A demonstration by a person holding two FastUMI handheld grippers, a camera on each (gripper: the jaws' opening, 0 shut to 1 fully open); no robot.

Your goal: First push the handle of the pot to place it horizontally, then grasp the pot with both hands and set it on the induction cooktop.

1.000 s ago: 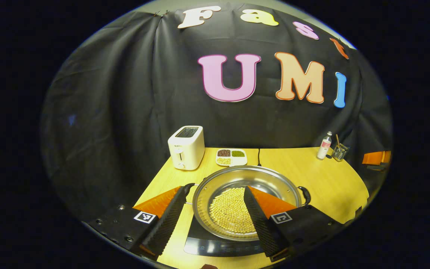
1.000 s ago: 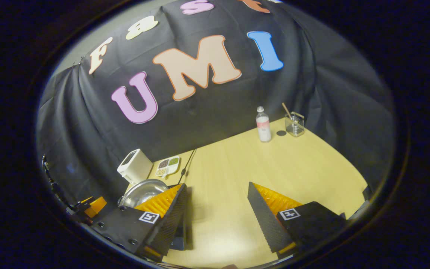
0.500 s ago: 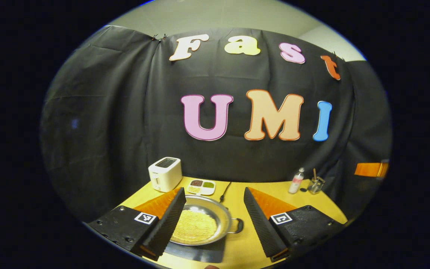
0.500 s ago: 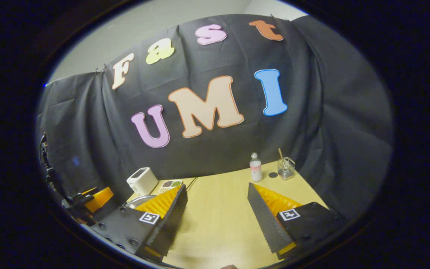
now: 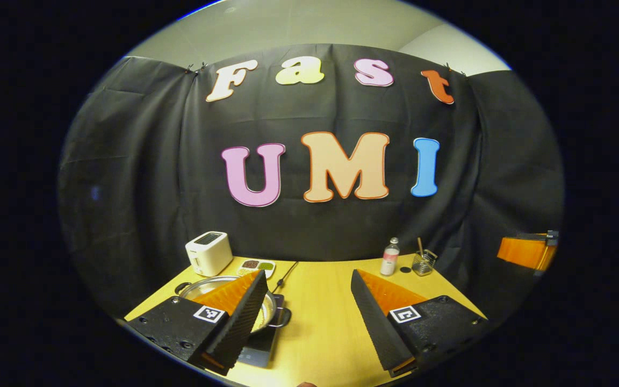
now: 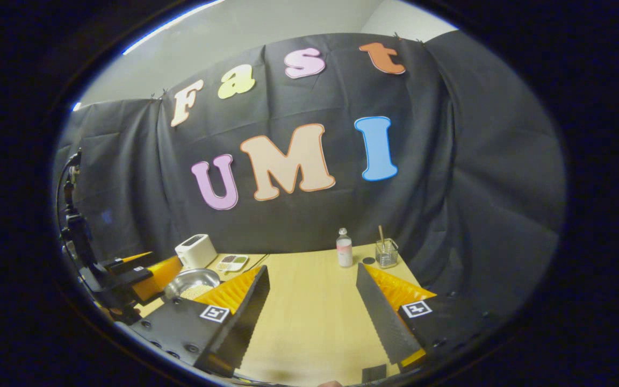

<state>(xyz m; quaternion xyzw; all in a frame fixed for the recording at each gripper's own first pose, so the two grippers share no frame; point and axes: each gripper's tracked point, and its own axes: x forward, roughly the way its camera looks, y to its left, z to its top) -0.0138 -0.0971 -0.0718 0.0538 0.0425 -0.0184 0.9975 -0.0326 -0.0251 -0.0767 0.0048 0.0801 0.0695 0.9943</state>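
Steel pot [image 5: 218, 285] sitting on the dark induction cooktop [image 5: 258, 349], near the left edge of the wooden table [image 5: 320, 328]. The pot holds a layer of pale beans; one dark loop handle [image 5: 282, 318] points toward the table's middle and the other [image 5: 181, 287] toward the left edge, so the two handles lie across the table. In the left gripper view the pot is partly hidden behind that gripper's own left finger.

Left gripper [image 5: 307, 317]: raised above the table, to the right of the pot, fingers spread wide with bare tabletop between them; nothing is held. Right gripper [image 6: 312, 317]: over the middle of the table, fingers likewise wide apart and gripping nothing. In the right gripper view the pot [image 6: 191, 282] appears at far left, with the left gripper [image 6: 143, 271] just beside it; whether they touch cannot be told.

Along the back edge, from the left corner: a white toaster [image 5: 208, 252], then a white divided dish [image 5: 256, 266] of dark, green and pale grains just beside it. A black cord [image 5: 286, 271] runs from the back edge toward the cooktop. Near the back right corner stand a small clear bottle [image 5: 390, 257], a dark round cap [image 5: 405, 269] and a glass jar [image 5: 424, 263] with a stick in it.
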